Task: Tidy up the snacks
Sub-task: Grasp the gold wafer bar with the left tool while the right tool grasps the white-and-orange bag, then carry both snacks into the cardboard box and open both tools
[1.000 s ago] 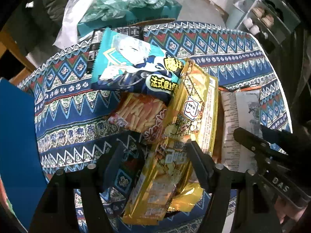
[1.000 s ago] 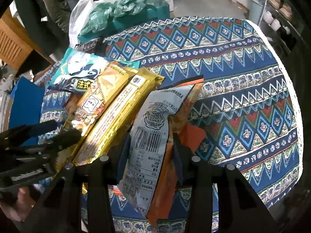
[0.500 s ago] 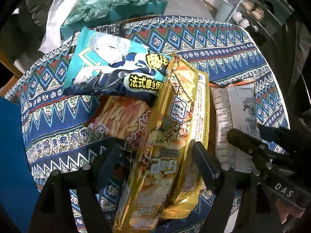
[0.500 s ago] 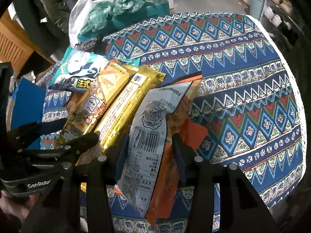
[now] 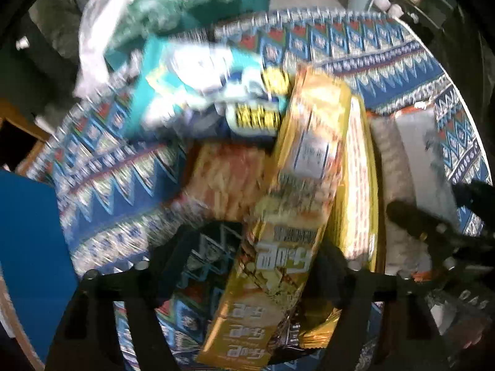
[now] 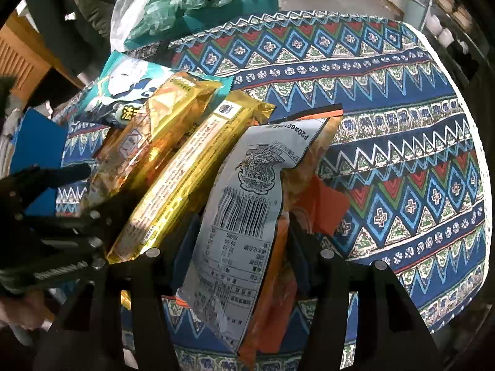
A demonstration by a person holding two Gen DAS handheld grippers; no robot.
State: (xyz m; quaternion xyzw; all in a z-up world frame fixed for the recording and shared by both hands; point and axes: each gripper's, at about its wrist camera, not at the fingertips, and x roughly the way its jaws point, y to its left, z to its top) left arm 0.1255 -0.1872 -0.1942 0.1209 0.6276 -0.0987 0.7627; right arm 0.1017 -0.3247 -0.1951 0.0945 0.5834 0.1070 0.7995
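A: What does the left claw (image 5: 247, 266) have?

B: It straddles a gold pack (image 5: 287, 216); the fingers stand wide on either side of it. The view is smeared, so I cannot tell if they pinch it or just frame it.

A: And the right claw (image 6: 241, 241)?

B: Its fingers press against both edges of a grey-backed pack (image 6: 244, 213) with a barcode and orange sides. The pack runs up from the claw toward 12 o'clock.

A: Where do the other snacks lie?

B: In the right view, a second gold pack (image 6: 191, 179) lies just beside the grey one at 10 o'clock, touching it. The first gold pack (image 6: 148, 142) lies next to that, farther left. A teal pack (image 6: 123, 92) with a cartoon figure sits behind both, partly under them. In the left view an orange pack of sticks (image 5: 225, 179) shows at 11 o'clock of the claw, under the gold and teal packs.

A: All on the bench?

B: Yes, on its patterned cloth (image 6: 386, 123). A white bag (image 6: 123, 21) with green stuff sits at the far edge, 11 o'clock.
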